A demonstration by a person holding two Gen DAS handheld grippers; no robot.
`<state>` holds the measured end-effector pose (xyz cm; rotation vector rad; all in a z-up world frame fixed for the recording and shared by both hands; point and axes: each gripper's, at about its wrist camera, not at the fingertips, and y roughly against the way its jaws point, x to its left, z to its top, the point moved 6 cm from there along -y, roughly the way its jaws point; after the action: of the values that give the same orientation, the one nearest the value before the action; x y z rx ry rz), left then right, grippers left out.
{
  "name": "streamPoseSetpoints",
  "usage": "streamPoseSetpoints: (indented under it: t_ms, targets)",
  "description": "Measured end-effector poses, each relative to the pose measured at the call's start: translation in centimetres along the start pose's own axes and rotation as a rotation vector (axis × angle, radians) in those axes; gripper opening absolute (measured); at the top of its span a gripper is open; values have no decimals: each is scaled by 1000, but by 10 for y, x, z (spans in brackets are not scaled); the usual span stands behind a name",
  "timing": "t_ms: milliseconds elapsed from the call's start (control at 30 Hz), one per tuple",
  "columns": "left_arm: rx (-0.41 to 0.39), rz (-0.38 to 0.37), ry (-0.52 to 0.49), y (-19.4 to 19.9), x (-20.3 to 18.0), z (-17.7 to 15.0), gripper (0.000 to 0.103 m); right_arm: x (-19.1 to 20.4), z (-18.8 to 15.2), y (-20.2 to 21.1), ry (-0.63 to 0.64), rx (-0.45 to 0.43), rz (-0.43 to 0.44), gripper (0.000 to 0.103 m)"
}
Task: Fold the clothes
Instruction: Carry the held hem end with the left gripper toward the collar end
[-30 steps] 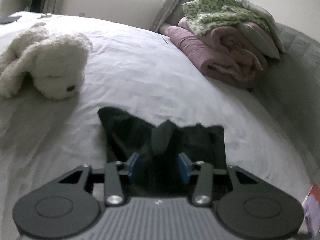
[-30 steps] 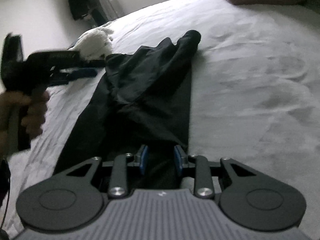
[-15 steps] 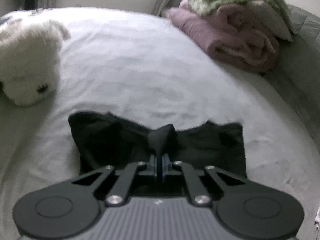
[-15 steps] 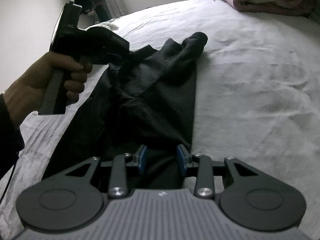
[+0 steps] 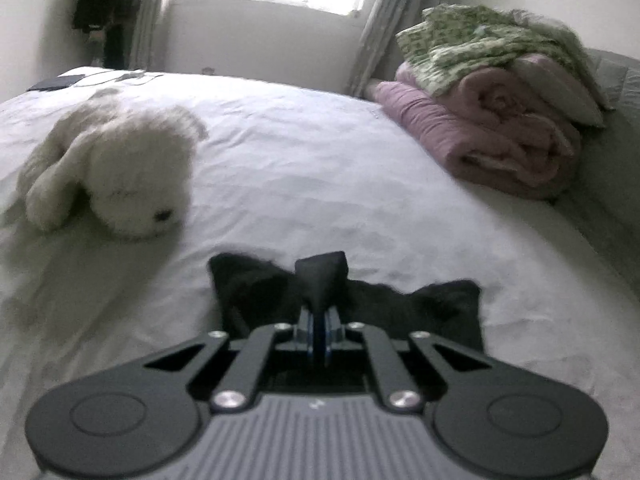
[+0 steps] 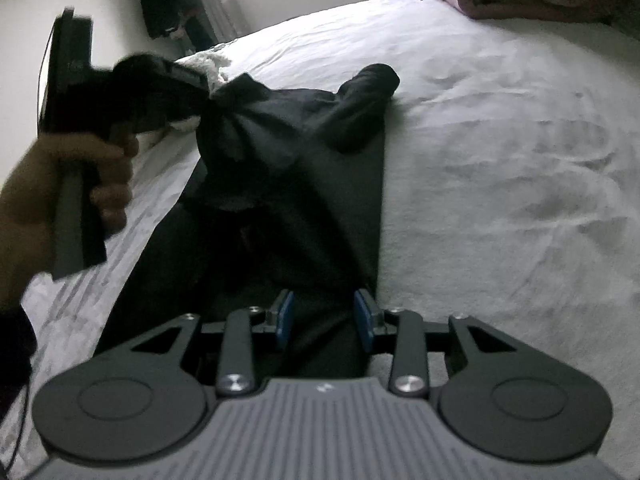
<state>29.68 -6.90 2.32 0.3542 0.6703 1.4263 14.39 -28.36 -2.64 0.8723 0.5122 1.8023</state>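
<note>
A white plush toy (image 5: 116, 176) lies on the bed (image 5: 304, 168), left of the black garment (image 6: 304, 184), which is stretched along the sheet. The left gripper (image 5: 319, 334), fingers pinched tight on a bunched fold, lifts the garment's far left corner. The right gripper (image 6: 324, 316) hovers over the garment's near end, fingers spread with cloth between them. Folded pink blankets (image 5: 492, 136) sit far right of the garment.
</note>
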Motion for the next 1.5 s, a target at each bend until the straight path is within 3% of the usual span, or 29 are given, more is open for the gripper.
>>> streamPoseSetpoints:
  t_ms: [167,333,433,600,767,933,1067,1367,1433,1500]
  targets:
    - [24,-26,59,-7,14,-9,6,-6,12,6,-20,-36,7,36]
    - [-22,-71,109,11,19,-7,6,-33,58,15,-61,-169,-16,37]
    - [-45,-102,112,21,18,-3,6,-38,93,-4,-65,-206,-15,35]
    - [-7,-102,131,18,21,-4,6,-36,135,-77,-36,-147,-60,32]
    - [10,-133,220,30,29,-5,5,-42,146,-119,14,-101,-81,31]
    - [14,-177,241,31,28,-3,5,-45,157,-112,23,-167,-51,31]
    - [40,-137,241,17,37,-8,5,-48,164,-128,75,-111,-110,31]
    - [54,-159,287,7,54,-17,7,-40,175,-145,186,-55,-163,30]
    - [50,-163,302,8,59,-17,8,-42,179,-134,164,-89,-169,30]
    - [47,-173,308,12,62,-18,8,-45,184,-113,88,-156,-106,31]
